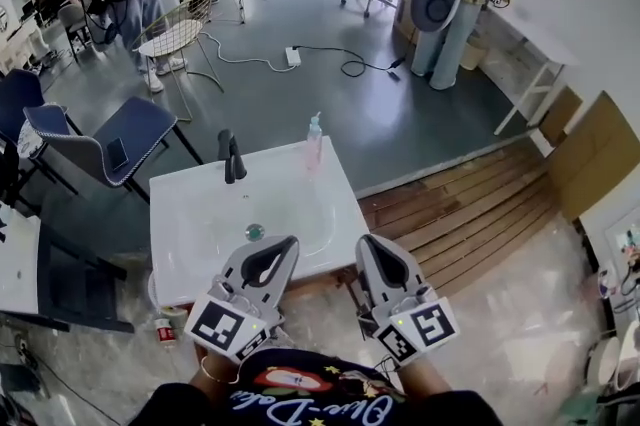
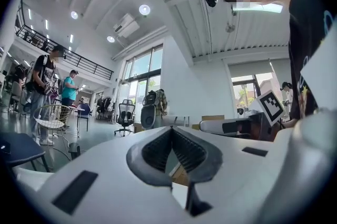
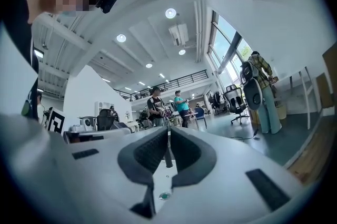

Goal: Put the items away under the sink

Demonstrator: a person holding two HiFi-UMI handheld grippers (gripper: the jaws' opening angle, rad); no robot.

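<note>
Hovering at the white sink's near edge, left gripper and right gripper both have jaws closed, nothing held — pump bottle stands on the far rim, right of black faucet

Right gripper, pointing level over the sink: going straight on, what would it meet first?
Probably the black faucet at the far edge of the sink: it shows dead ahead of the right gripper, framed by its shut jaws. Height is unclear; the gripper might pass just above it.
</note>
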